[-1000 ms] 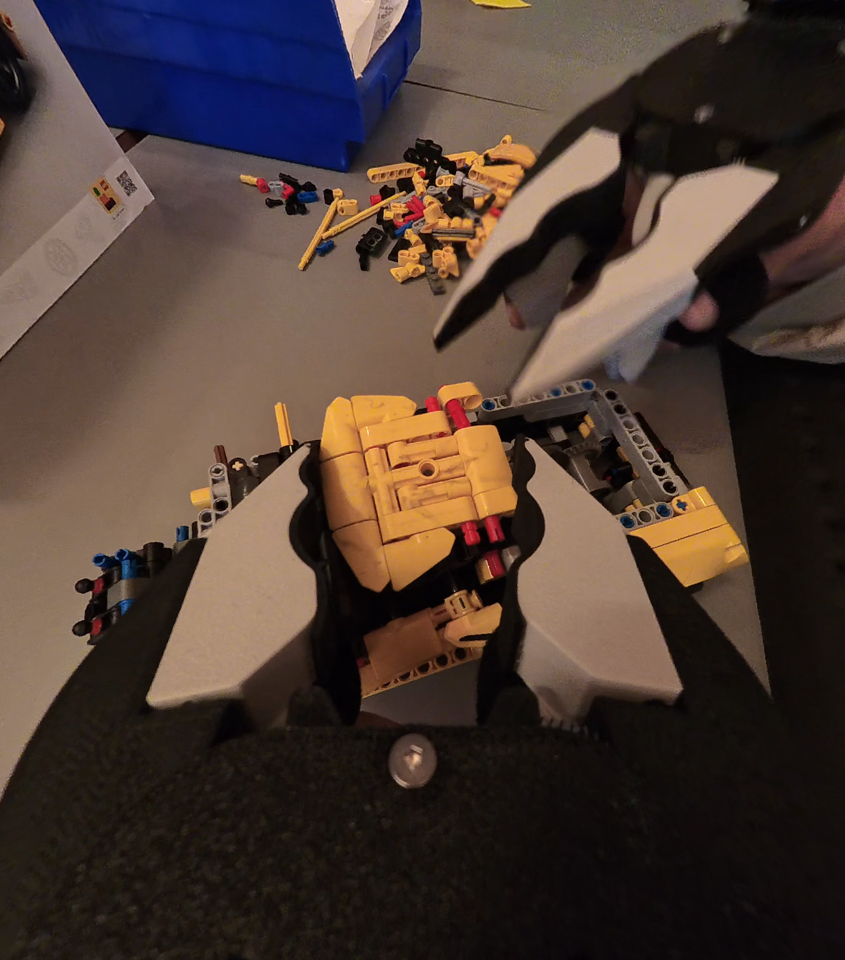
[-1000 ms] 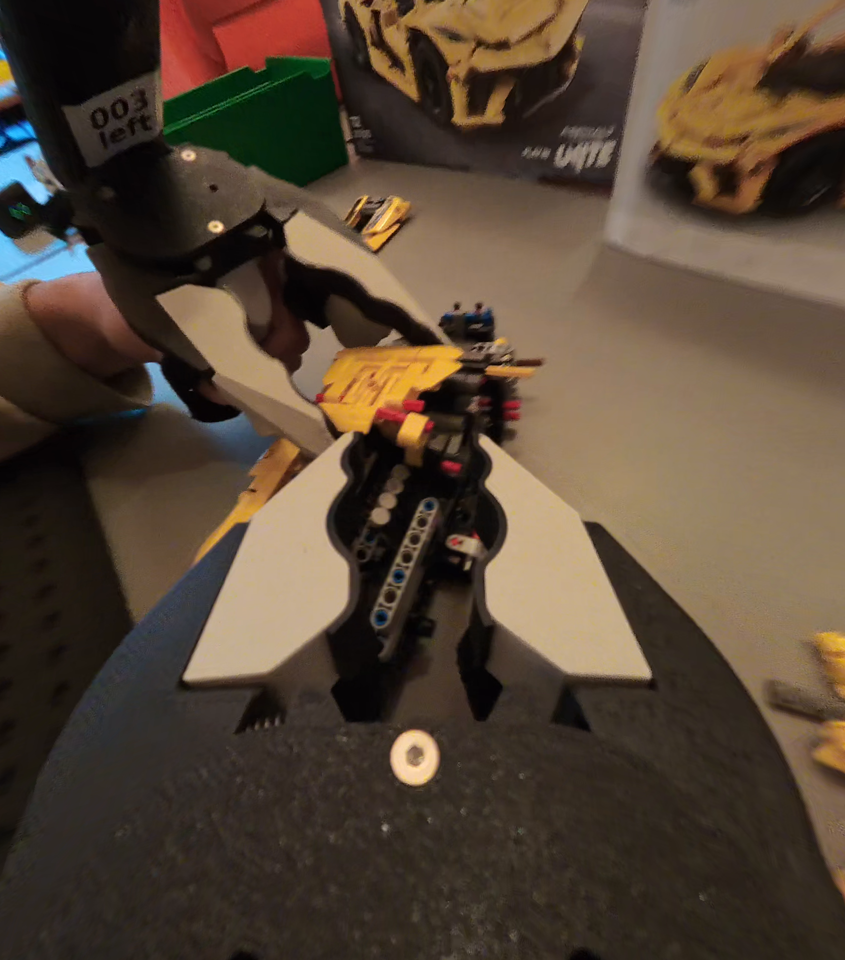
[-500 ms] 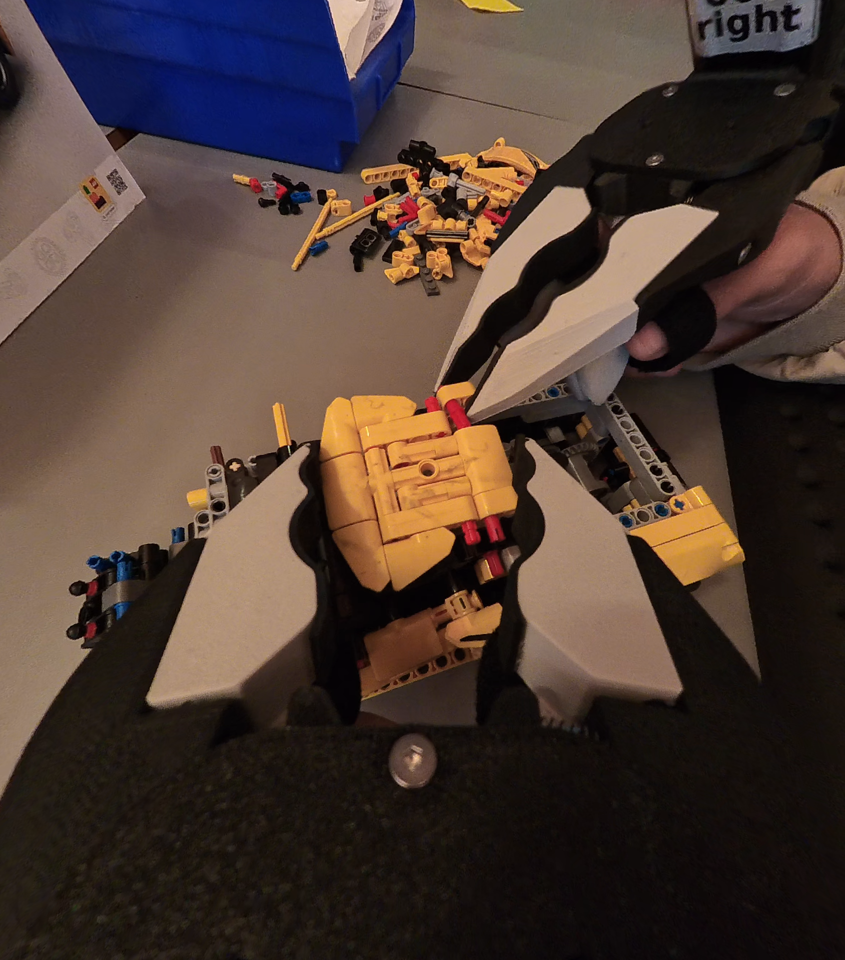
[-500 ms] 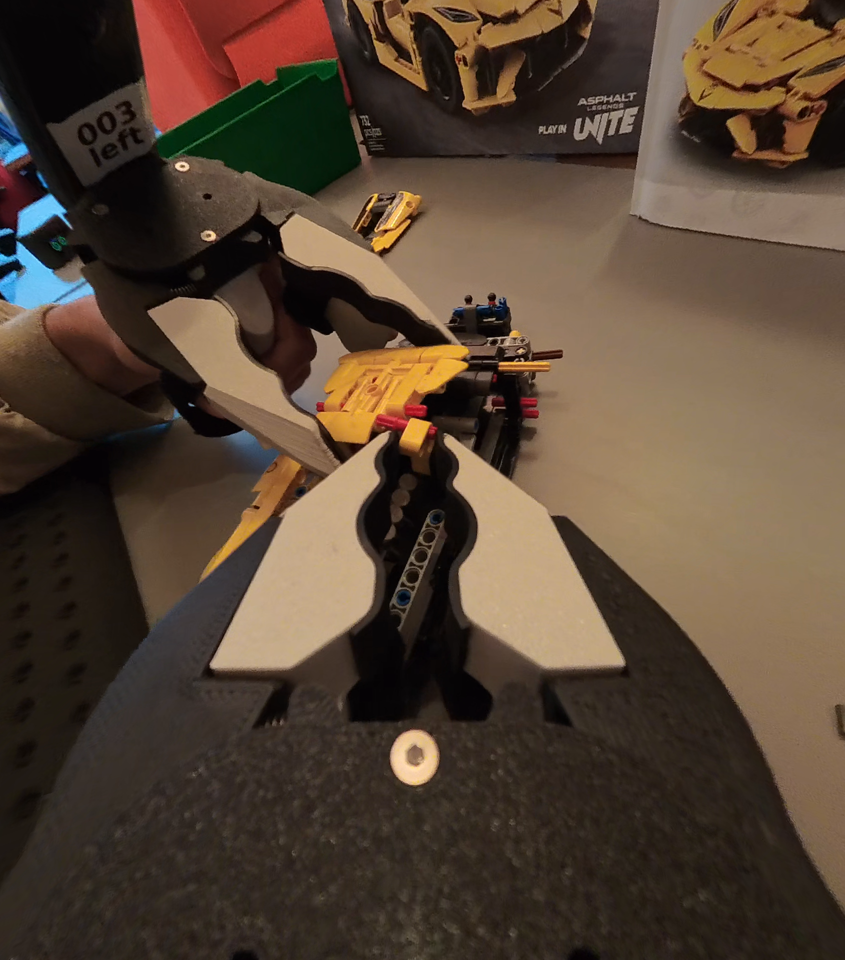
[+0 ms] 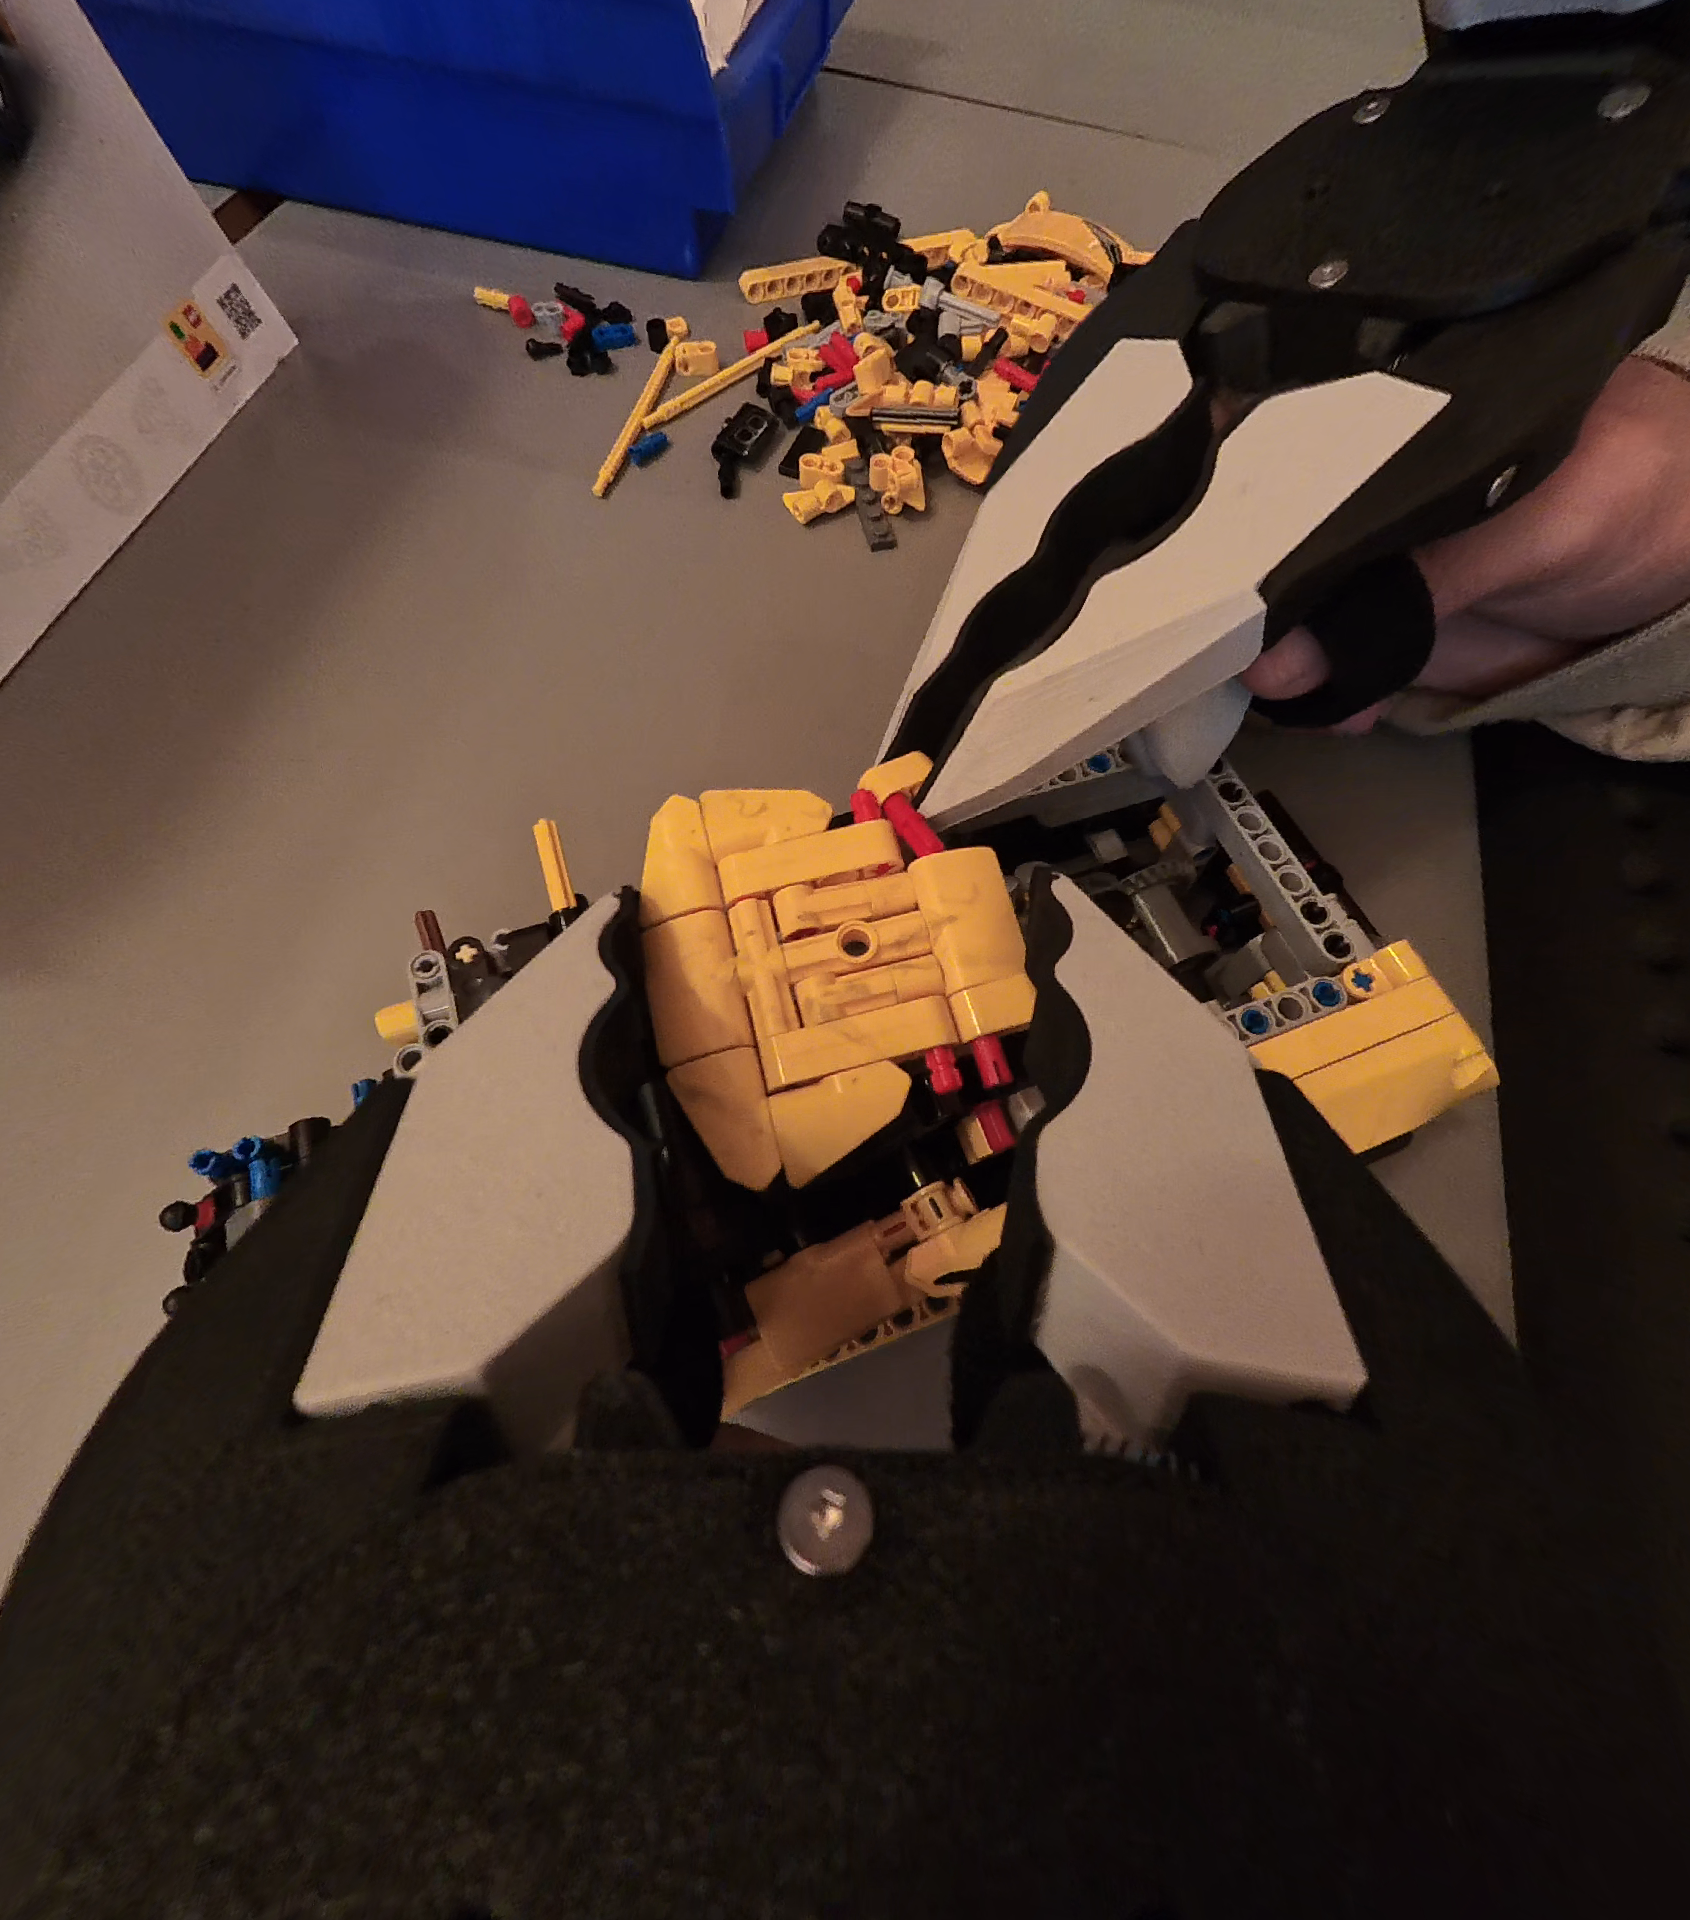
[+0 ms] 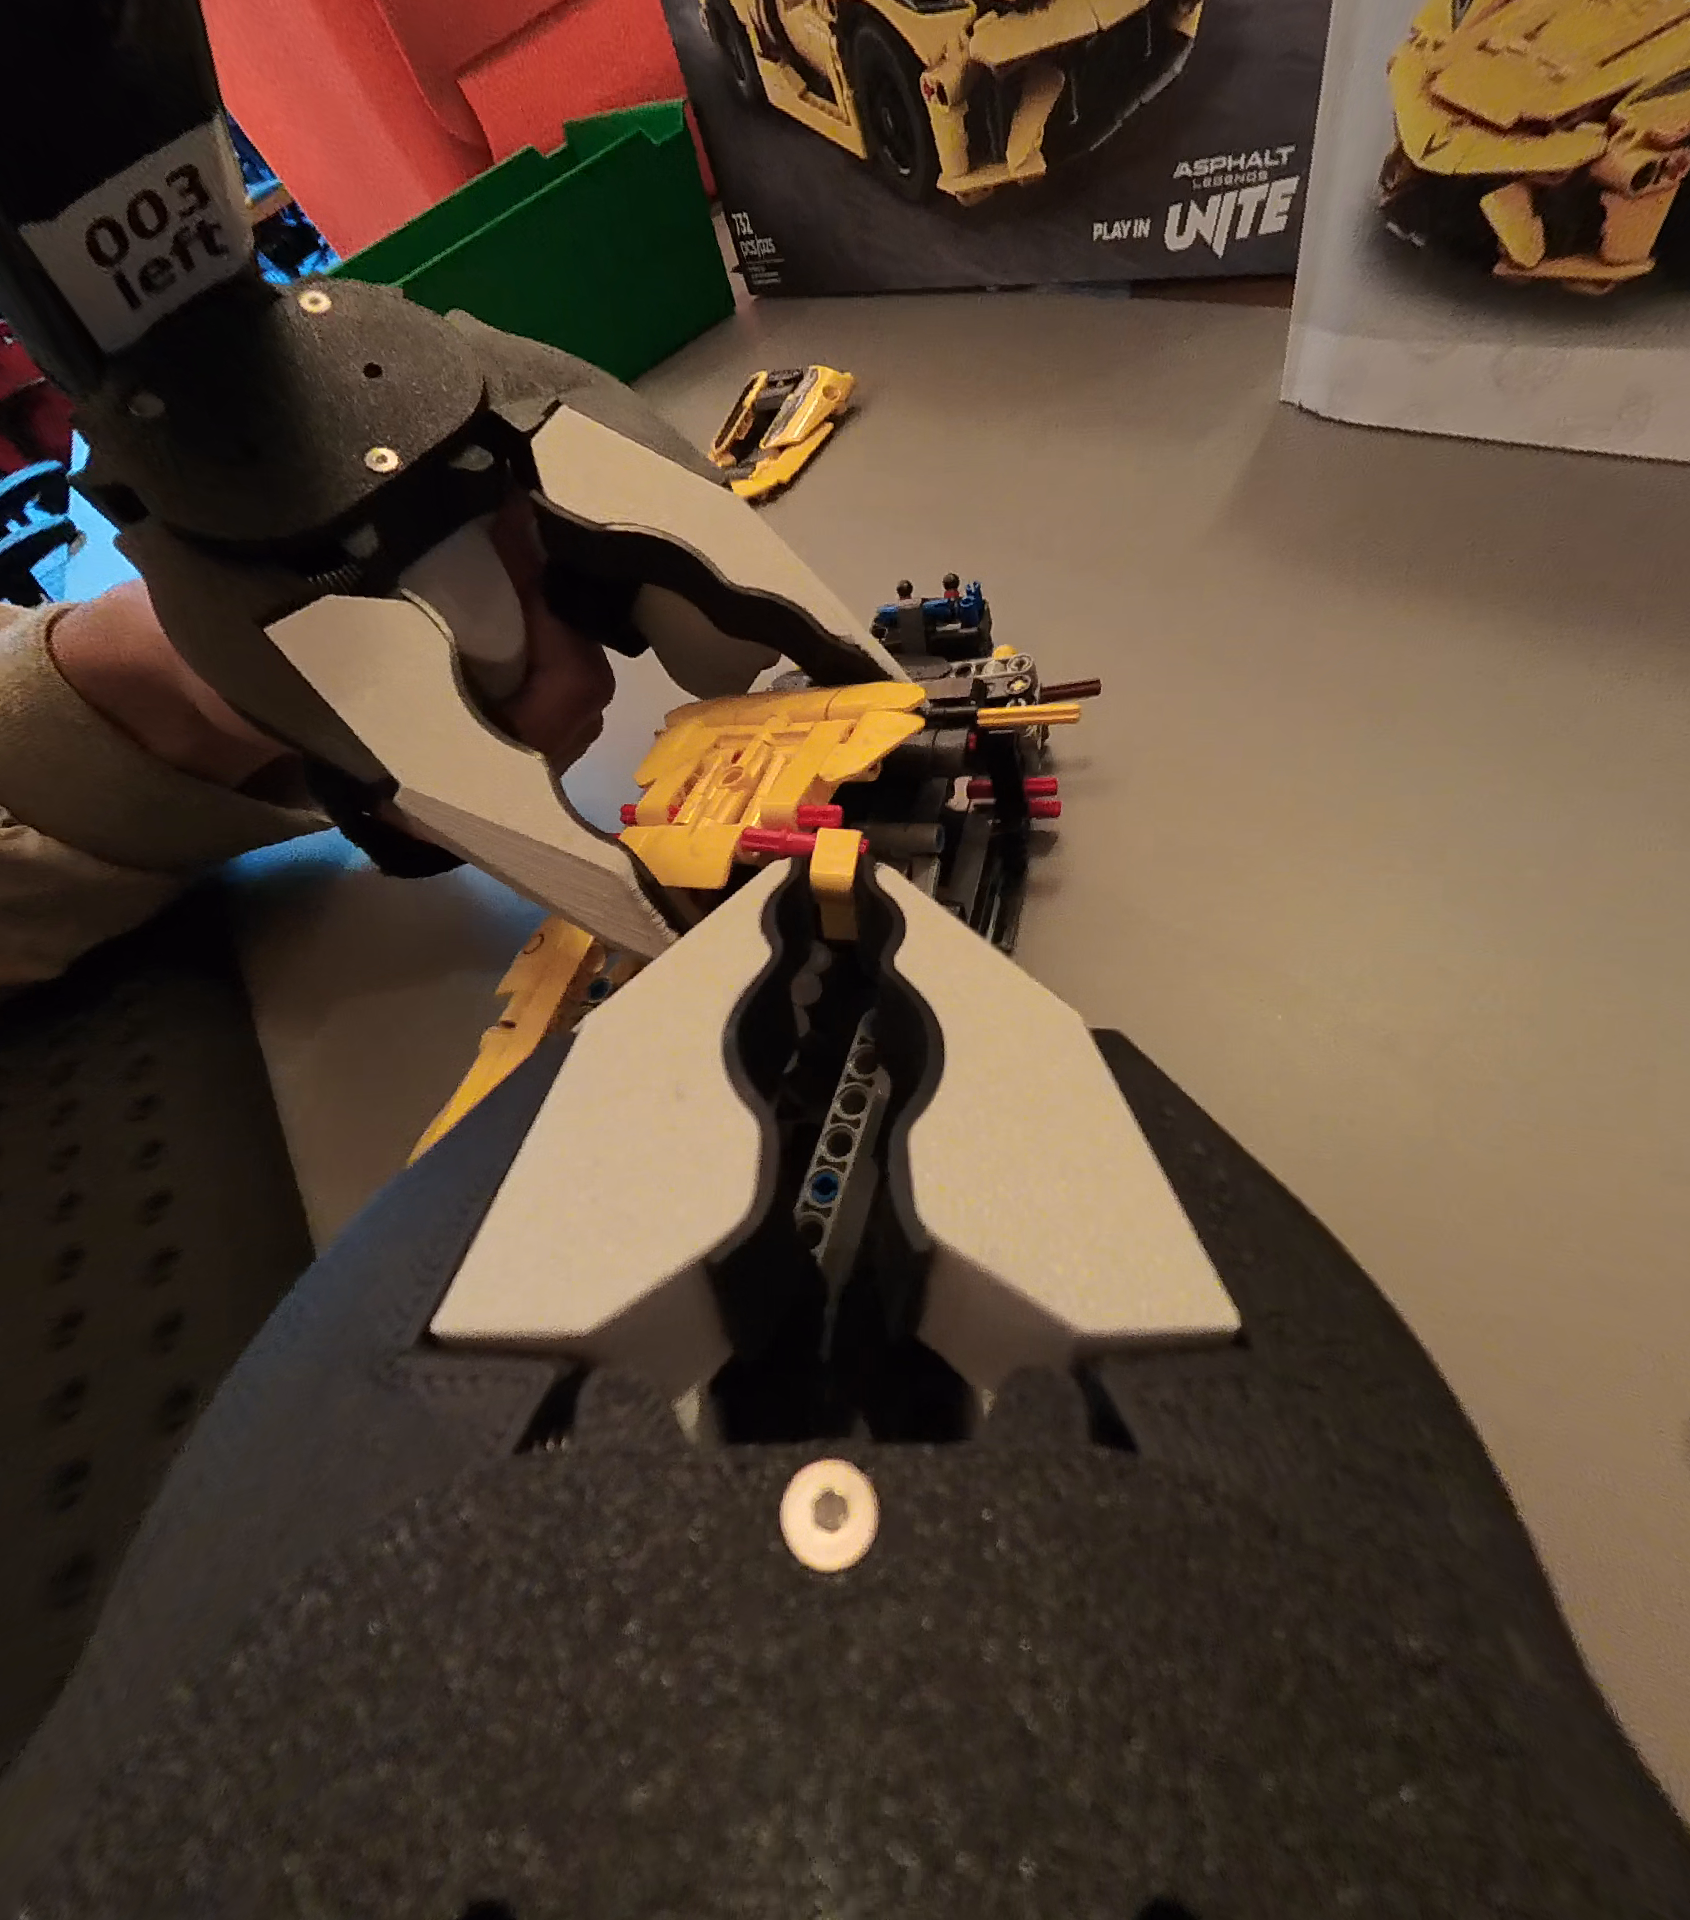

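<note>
A partly built brick car (image 5: pixel 1340 1049) in yellow, grey and black lies on the grey table. My left gripper (image 5: pixel 836 904) is shut on its yellow roof panel (image 5: pixel 820 966) and grips it from both sides. In the right wrist view the left gripper (image 6: pixel 779 805) clamps the same panel (image 6: pixel 716 769). My right gripper (image 6: pixel 833 883) is shut on a small yellow connector (image 6: pixel 836 857) at the red pins (image 6: pixel 779 844) on the panel's edge. In the left wrist view the right gripper (image 5: pixel 908 774) comes in from the upper right, held by a hand (image 5: pixel 1589 540).
A pile of loose pieces (image 5: pixel 903 364) lies beyond the car, before a blue bin (image 5: pixel 467 114). A booklet (image 5: pixel 62 468) lies at left. A green bin (image 6: pixel 560 239), a car box (image 6: pixel 976 135) and a small yellow sub-assembly (image 6: pixel 789 416) stand farther off. A black perforated mat (image 5: pixel 1651 1143) borders the table. Both grippers' tips are close together, under 4 cm apart.
The right gripper came down from above the car to the panel's red pins and narrowed onto the small yellow connector. The left gripper and the car have stayed put.
</note>
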A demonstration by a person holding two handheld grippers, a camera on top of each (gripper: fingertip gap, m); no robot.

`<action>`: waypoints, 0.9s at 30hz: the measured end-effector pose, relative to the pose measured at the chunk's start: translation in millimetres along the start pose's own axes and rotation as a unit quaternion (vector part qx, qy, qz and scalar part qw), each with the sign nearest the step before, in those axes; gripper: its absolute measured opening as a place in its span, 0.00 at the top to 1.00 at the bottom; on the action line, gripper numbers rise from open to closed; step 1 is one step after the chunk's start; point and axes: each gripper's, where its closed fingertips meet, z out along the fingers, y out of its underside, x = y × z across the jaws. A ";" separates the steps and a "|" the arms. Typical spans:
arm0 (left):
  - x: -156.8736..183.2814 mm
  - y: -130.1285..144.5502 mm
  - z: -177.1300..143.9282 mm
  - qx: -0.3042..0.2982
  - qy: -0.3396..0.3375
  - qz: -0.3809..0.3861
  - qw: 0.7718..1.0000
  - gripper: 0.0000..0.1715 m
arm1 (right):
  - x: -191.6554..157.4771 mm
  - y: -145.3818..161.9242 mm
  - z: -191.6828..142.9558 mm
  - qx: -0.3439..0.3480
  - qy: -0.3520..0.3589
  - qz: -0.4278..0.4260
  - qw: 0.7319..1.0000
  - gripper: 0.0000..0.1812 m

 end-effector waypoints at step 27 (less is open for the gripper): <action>7.4 -28.8 -8.9 0.030 -0.086 0.038 0.995 0.85 | 5.6 -4.3 -0.3 0.019 -0.050 0.185 0.981 0.96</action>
